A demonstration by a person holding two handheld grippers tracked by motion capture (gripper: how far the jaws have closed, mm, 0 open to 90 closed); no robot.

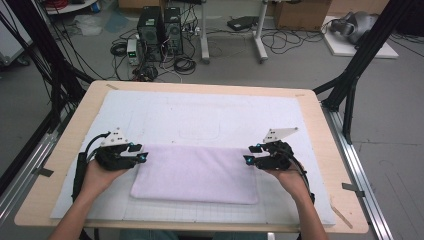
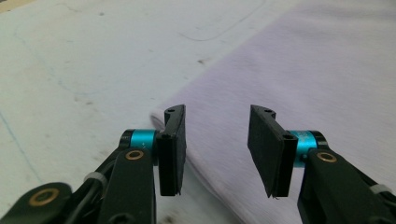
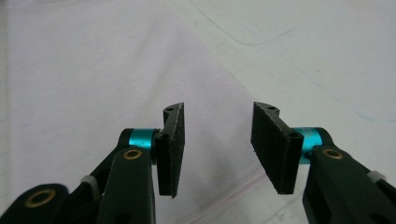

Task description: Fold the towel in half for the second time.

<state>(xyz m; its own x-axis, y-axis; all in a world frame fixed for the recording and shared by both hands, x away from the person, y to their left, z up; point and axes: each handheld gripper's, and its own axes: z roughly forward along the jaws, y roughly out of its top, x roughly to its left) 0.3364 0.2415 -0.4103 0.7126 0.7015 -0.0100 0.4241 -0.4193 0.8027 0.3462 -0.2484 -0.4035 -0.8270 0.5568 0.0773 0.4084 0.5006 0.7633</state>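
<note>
Two hand-held grippers flank a folded lilac towel (image 1: 196, 173) on the white mat (image 1: 165, 112), seen from above. Left gripper (image 2: 217, 149): jaws spread, empty, over the towel's corner. Right gripper (image 3: 218, 147): likewise spread, empty. One fold looks done; further folds may remain.

The right gripper (image 3: 217, 144) has its 2 black jaws parted with nothing between them. They hang above the corner of a pale lilac towel (image 3: 93, 74), whose edge runs diagonally across the white mat (image 3: 317, 56).
</note>
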